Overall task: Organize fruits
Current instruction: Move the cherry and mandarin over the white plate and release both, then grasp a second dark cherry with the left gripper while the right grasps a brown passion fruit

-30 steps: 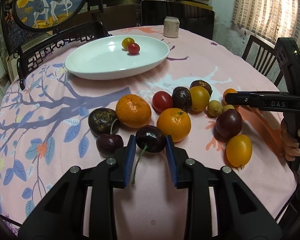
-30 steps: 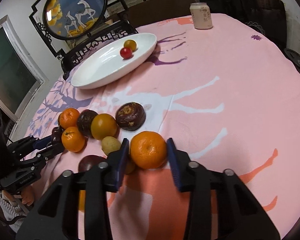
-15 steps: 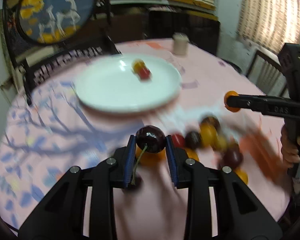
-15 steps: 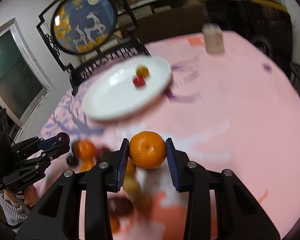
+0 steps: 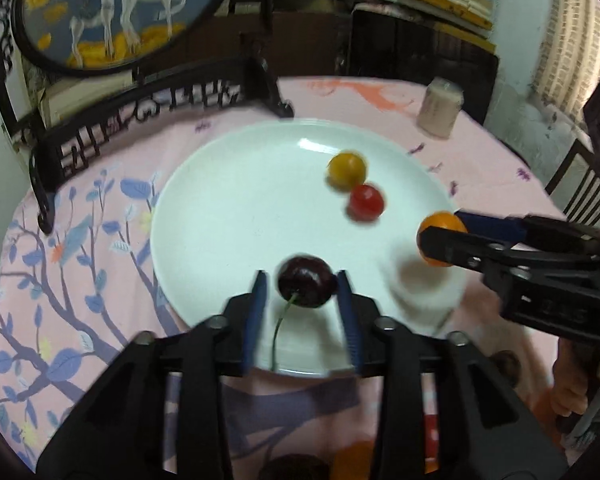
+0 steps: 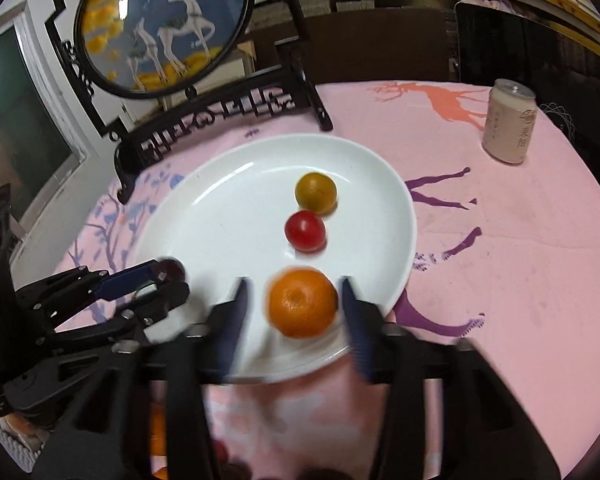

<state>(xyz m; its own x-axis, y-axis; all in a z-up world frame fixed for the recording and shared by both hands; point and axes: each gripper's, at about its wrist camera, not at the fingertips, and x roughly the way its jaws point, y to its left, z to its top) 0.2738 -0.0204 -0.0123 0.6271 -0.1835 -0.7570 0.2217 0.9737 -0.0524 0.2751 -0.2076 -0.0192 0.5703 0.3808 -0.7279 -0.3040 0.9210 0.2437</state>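
Cherry (image 5: 307, 286) sits between the spread fingers of the left gripper (image 5: 302, 300) above the white plate (image 5: 220, 216); orange (image 6: 303, 303) likewise lies loose inside the opened right gripper (image 6: 296, 312)

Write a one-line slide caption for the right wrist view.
Right claw open around an orange over the white plate.
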